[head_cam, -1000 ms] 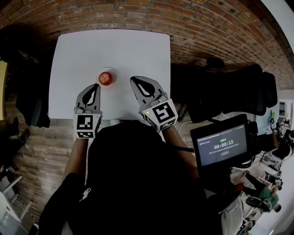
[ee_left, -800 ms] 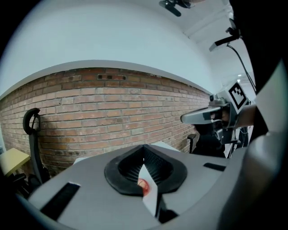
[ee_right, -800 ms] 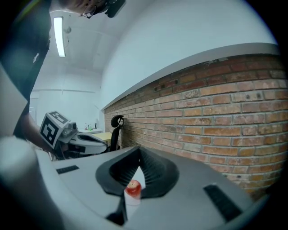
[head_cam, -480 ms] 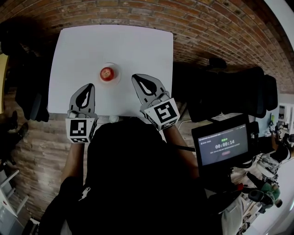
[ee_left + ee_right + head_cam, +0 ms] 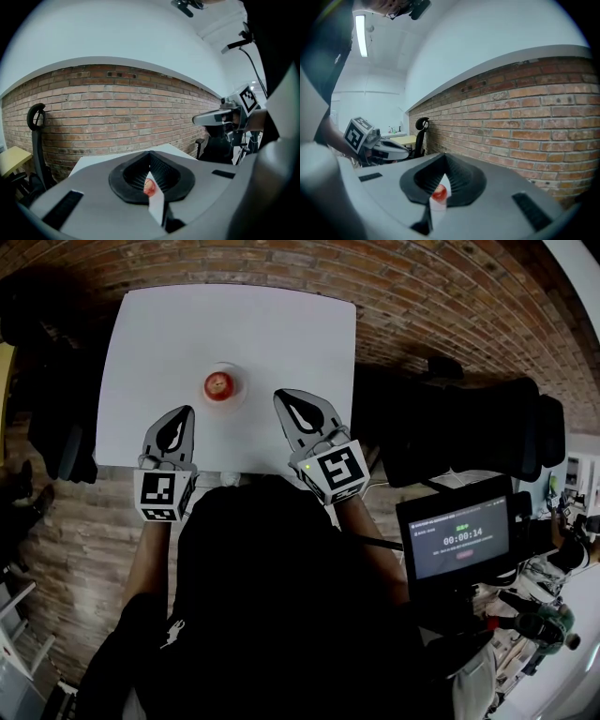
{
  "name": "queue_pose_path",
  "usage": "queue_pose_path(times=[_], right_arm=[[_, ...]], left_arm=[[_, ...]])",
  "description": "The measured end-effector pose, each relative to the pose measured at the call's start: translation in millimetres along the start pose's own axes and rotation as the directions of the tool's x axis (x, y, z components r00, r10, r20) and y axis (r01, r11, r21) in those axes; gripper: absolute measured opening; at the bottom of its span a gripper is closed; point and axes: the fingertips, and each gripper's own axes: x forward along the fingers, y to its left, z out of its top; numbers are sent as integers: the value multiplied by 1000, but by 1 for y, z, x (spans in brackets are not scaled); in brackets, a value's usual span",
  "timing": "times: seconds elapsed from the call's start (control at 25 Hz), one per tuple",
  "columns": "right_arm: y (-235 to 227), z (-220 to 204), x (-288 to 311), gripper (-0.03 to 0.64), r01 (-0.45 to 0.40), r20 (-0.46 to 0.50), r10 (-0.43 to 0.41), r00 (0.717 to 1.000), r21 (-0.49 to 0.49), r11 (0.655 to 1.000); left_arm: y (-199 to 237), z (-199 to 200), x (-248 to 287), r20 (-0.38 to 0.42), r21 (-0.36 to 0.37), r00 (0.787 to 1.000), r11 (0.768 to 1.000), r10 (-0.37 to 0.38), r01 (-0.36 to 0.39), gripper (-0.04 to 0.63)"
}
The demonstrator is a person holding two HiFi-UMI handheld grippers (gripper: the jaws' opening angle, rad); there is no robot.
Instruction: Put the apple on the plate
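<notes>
A red apple (image 5: 218,385) sits on a small white plate (image 5: 239,390) near the middle of the white table (image 5: 234,324). My left gripper (image 5: 186,411) hovers over the table's near edge, below and left of the plate, jaws shut and empty. To the plate's right my right gripper (image 5: 280,394) is also shut with nothing in it. In the left gripper view the apple (image 5: 149,187) shows through the slit of the closed left gripper (image 5: 150,154), with the right gripper (image 5: 211,118) off to the right. The right gripper view shows the apple (image 5: 439,191) ahead and the left gripper (image 5: 391,150) at left.
A black office chair (image 5: 469,427) stands right of the table and another dark chair (image 5: 56,442) at its left. A screen with a timer (image 5: 455,538) is at my right. Brick-patterned floor surrounds the table; a brick wall (image 5: 108,122) runs behind it.
My left gripper has drawn back a little from the plate toward the table's near edge. The right gripper and the apple have kept their places.
</notes>
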Motion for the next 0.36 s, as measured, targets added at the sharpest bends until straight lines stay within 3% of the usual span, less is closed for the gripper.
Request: queue_pose_path(times=[0.36], right_arm=[[1,-2,-2,3,-12,2,12,1000,-14,1000]], left_arm=[[-4,-5,-1,-9,19,1000,1000,1,0,6]])
